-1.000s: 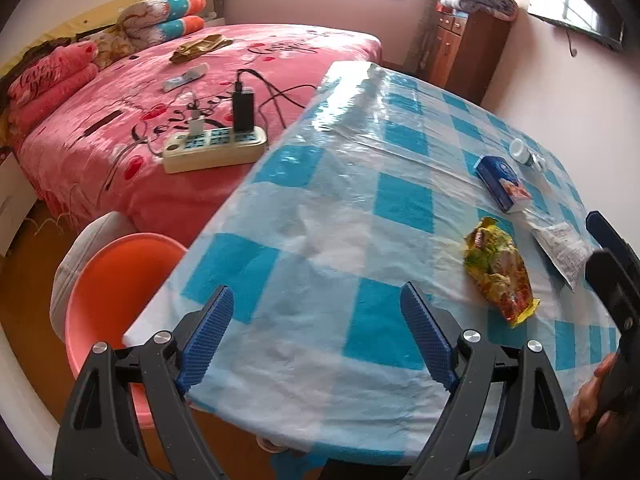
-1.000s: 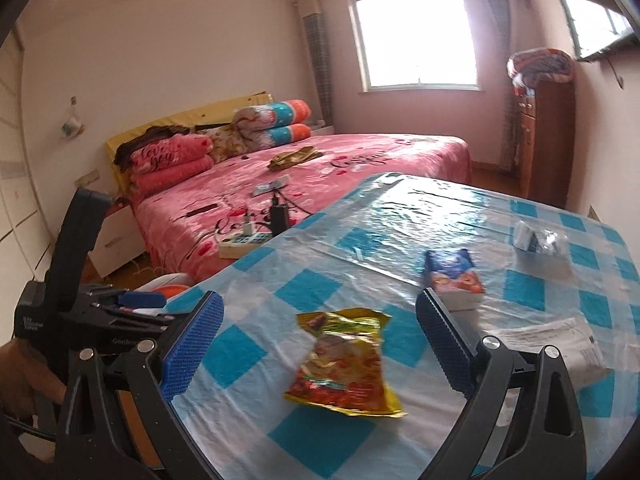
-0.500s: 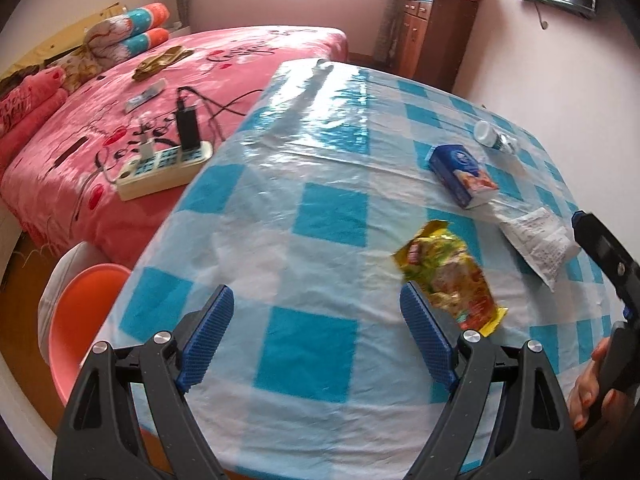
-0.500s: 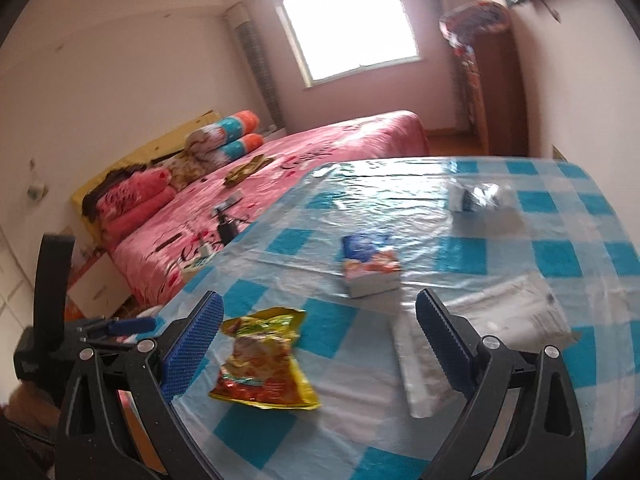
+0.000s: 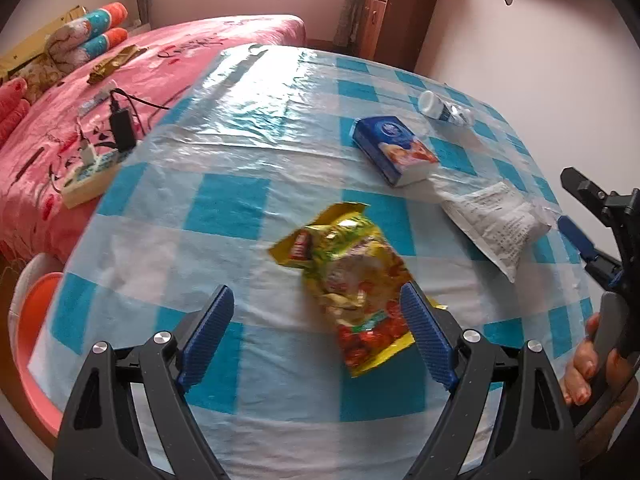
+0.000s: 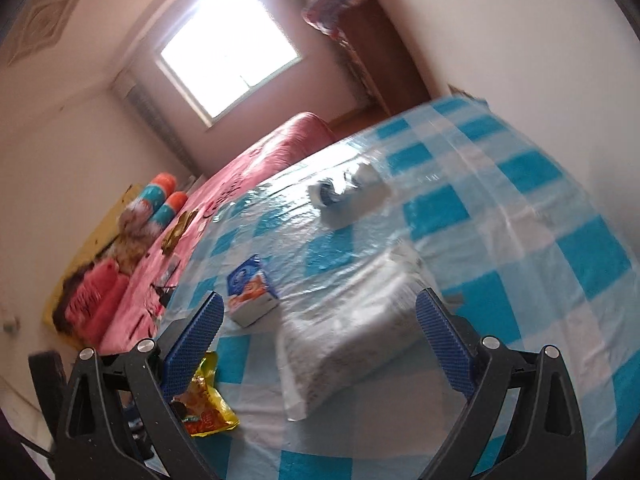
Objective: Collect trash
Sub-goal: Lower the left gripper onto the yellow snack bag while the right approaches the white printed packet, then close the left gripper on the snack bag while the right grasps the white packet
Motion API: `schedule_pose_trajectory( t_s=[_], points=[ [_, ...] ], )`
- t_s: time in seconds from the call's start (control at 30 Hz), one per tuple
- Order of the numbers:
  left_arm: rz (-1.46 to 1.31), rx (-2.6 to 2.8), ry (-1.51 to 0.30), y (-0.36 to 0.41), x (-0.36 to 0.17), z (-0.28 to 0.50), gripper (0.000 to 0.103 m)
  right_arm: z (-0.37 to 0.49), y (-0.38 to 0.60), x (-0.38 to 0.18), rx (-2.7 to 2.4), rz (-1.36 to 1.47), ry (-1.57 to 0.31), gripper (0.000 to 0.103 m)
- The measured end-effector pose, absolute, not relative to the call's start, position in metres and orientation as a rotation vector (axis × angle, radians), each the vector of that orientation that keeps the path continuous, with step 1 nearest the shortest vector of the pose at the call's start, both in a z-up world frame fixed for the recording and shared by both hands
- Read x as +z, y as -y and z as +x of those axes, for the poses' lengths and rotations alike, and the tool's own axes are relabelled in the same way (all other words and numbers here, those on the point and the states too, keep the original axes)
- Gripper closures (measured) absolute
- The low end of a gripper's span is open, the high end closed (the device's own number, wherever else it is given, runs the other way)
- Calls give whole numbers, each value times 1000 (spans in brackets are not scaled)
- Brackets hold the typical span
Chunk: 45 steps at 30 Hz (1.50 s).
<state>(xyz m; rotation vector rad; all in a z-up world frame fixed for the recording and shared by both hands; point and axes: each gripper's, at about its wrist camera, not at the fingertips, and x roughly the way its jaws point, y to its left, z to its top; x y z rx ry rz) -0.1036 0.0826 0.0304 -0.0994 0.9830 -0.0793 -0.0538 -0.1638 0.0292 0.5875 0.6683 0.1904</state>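
Blue-checked plastic tablecloth (image 5: pixel 224 204), four trash items lying on it. Yellow snack wrapper (image 5: pixel 352 276), frame centre, overlapped by the right finger of the left gripper (image 5: pixel 318 334), fingers spread, gripping nothing. White printed pouch (image 6: pixel 352 324), lower centre, between the spread fingers of the right gripper (image 6: pixel 320 344), untouched. Blue carton (image 5: pixel 394 148) and small bottle (image 5: pixel 444 110), upper right.

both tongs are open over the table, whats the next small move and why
Probably lower the left tongs onto the yellow snack bag and close. The bag lies flat between its open blue pads, nothing held yet. The right tongs frame the white bag, also ungripped.
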Motion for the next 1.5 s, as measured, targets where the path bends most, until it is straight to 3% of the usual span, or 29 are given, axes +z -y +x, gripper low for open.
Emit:
schedule_pose_trajectory(
  t_s=[0.47, 0.87, 1.27, 1.5],
  points=[
    [-97, -120, -1014, -55, 17, -87, 17, -35, 170, -3, 191, 653, -782, 7],
    [-75, -112, -993, -46, 16, -71, 18, -5, 155, 1, 221, 530, -805, 7],
    [-47, -110, -977, -43, 16, -63, 32, 14, 130, 3, 246, 347, -853, 7],
    [-12, -105, -955, -43, 16, -62, 45, 15, 107, 2, 249, 196, -882, 7]
  ],
)
